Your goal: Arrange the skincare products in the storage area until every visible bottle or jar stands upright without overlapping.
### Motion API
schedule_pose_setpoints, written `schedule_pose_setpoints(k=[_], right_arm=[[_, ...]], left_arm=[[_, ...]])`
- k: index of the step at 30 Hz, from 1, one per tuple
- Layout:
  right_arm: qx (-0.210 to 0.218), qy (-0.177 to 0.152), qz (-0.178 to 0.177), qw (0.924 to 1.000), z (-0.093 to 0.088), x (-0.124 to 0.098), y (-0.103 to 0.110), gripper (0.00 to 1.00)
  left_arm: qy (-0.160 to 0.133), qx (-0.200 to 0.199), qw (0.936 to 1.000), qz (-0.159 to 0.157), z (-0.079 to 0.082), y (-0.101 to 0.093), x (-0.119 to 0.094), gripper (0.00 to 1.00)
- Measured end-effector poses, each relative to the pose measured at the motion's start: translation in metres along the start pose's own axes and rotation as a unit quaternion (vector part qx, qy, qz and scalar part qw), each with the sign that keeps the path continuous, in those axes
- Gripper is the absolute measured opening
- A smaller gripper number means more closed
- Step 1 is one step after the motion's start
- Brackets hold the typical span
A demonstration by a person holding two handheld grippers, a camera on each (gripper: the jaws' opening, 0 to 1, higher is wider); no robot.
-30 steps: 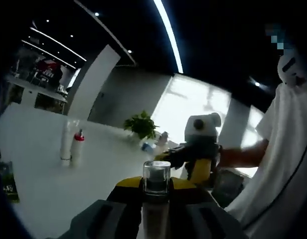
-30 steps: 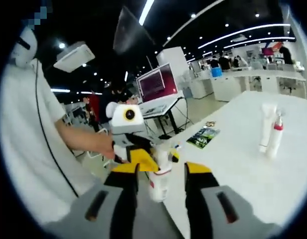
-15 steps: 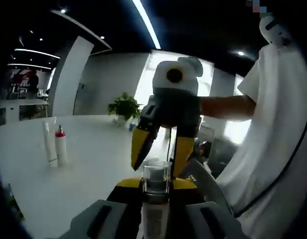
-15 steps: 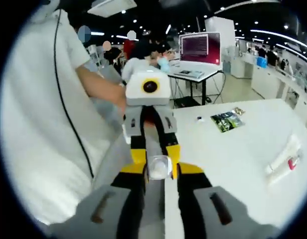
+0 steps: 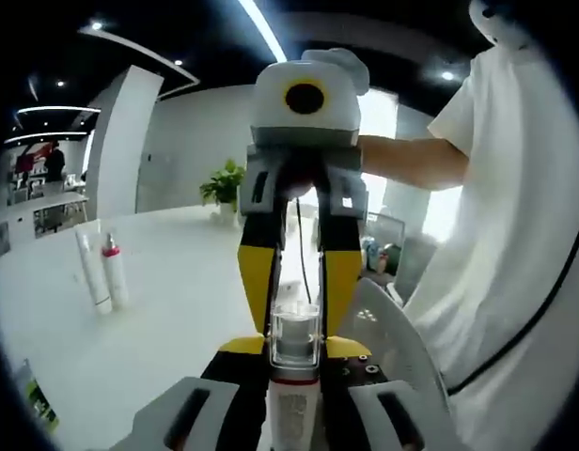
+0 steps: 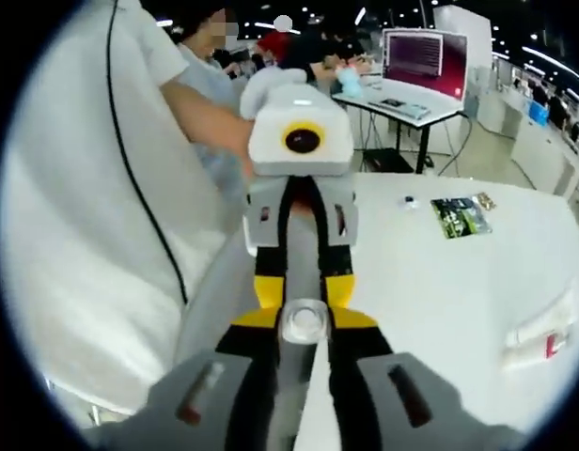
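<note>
**Two grippers meet on one bottle above the bench**

In the left gripper view, the left gripper point(image 5: 295, 362) has its fingers closed narrow on a bottle point(image 5: 294, 413) with a clear cap point(image 5: 295, 331) and a red band below it. The bottle points away from the camera, held clear of the white bench point(image 5: 148, 319). The right gripper point(image 5: 299, 282) comes in nose-on from the far side, its yellow fingers point(image 5: 255, 282) set on either side of the clear cap, touching or just beside it — the contact itself cannot be made out.

In the right gripper view the arrangement is mirrored: the right gripper point(image 6: 304, 324) has its fingers drawn in narrow around the cap point(image 6: 304, 322), seen end-on as a pale round disc, and the left gripper point(image 6: 304, 282) faces the camera just behind it, with a person's hand point(image 6: 247, 141) on its body. The bottle sits between the two grippers, over the near edge of the bench point(image 6: 430, 282).

Well apart from the held bottle, two more products stand upright on the bench, just beside each other: a white tube point(image 5: 90, 272) and a white bottle with a red top point(image 5: 115, 272). In the right gripper view this pair point(image 6: 543, 334) appears tilted near the edge of the frame. A dark printed leaflet point(image 6: 463, 214) lies flat farther along the bench, and a potted plant point(image 5: 226, 185) stands at the far end. A person in a white shirt point(image 5: 515, 235) holds both grippers.
</note>
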State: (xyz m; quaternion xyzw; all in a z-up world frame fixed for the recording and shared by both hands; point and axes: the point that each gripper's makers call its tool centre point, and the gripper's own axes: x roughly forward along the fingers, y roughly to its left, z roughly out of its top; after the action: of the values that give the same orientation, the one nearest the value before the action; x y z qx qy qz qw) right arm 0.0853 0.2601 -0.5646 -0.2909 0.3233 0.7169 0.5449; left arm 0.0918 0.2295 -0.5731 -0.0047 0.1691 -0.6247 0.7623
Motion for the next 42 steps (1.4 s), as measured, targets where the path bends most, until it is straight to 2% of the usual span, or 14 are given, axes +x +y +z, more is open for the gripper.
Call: schedule_pose_setpoints(k=[6, 10, 12, 15, 19, 26, 30, 33, 36, 42], right_arm=[[-0.013, 0.026, -0.001, 0.9996, -0.005, 0.003, -0.006, 0.18], [-0.024, 0.043, -0.009, 0.9987, -0.009, -0.001, -0.014, 0.18], [-0.032, 0.061, -0.015, 0.9975, -0.015, -0.003, -0.02, 0.18], [-0.031, 0.068, -0.018, 0.997, -0.02, -0.005, -0.027, 0.18], [-0.028, 0.074, -0.023, 0.9966, -0.026, -0.009, -0.04, 0.18], [-0.027, 0.079, -0.031, 0.996, -0.027, -0.011, -0.063, 0.18], [-0.027, 0.088, -0.038, 0.995, -0.033, -0.015, -0.081, 0.18], [-0.023, 0.095, -0.054, 0.9937, -0.038, -0.021, -0.096, 0.18], [-0.014, 0.097, -0.075, 0.9924, -0.044, -0.031, -0.116, 0.18], [-0.004, 0.104, -0.107, 0.9888, -0.052, -0.048, -0.147, 0.18]], left_arm=[[0.007, 0.001, 0.9998, 0.016, -0.005, 0.008, 0.004, 0.21], [-0.001, -0.02, 0.9989, 0.042, -0.003, 0.018, 0.006, 0.22], [0.006, -0.027, 0.9978, 0.061, -0.008, 0.026, 0.006, 0.23], [0.009, -0.023, 0.9973, 0.069, -0.013, 0.03, 0.006, 0.22], [0.003, -0.052, 0.9925, 0.11, -0.017, 0.05, 0.001, 0.27], [-0.008, -0.077, 0.9874, 0.139, -0.021, 0.069, -0.005, 0.31], [-0.028, -0.106, 0.9802, 0.165, -0.021, 0.083, -0.012, 0.35], [-0.041, -0.111, 0.9755, 0.185, -0.023, 0.093, -0.018, 0.4], [-0.042, -0.121, 0.9713, 0.2, -0.029, 0.101, -0.021, 0.45], [-0.04, -0.13, 0.9685, 0.209, -0.034, 0.107, -0.022, 0.46]])
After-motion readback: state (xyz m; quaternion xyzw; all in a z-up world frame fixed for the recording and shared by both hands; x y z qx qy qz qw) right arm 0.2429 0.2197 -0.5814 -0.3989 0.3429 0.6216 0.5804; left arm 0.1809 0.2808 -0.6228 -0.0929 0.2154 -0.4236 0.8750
